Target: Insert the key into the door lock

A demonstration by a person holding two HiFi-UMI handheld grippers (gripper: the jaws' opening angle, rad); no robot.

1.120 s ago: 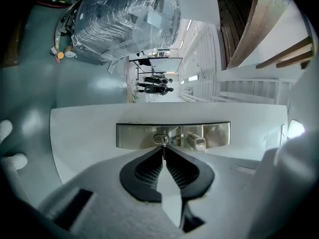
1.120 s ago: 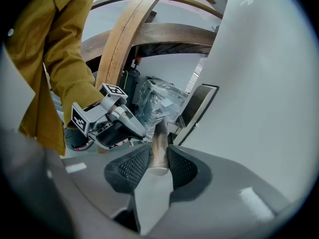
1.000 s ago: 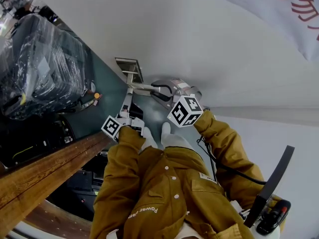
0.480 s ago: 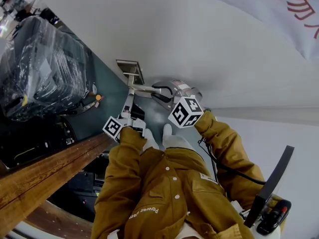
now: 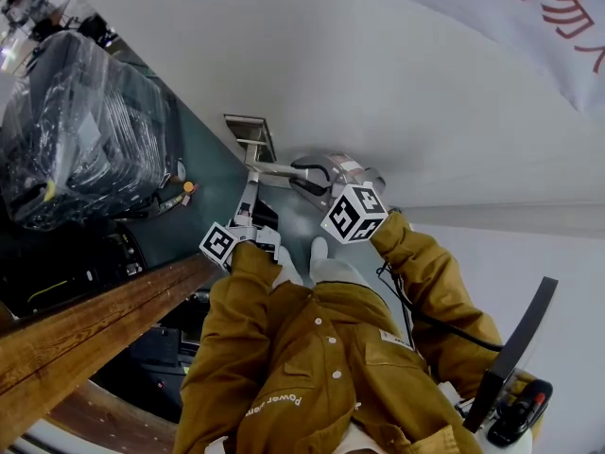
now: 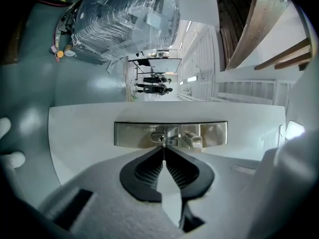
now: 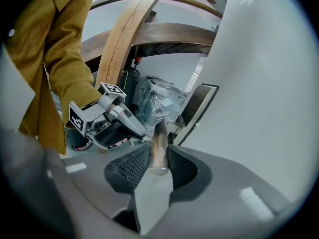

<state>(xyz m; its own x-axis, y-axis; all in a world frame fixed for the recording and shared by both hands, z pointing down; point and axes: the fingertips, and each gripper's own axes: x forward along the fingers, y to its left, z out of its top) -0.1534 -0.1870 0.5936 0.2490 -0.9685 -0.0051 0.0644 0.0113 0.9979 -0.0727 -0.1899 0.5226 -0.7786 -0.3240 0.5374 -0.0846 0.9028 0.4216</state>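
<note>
Left gripper view: one key (image 6: 163,150), edge-on, pinched in the left gripper (image 6: 163,154), its tip meeting the one lock (image 6: 158,138) at 12 o'clock. Right gripper (image 7: 158,153) clamps the one handle (image 7: 160,131).

Key (image 6: 163,144) shows only as a thin sliver, its body swallowed between the left gripper's (image 6: 163,150) closed fingers. Door handle (image 7: 160,133), sides covered by the right gripper's (image 7: 158,151) fingers. Head view: key too small to spot, red lettering (image 5: 560,9) clipped at the top edge.
</note>
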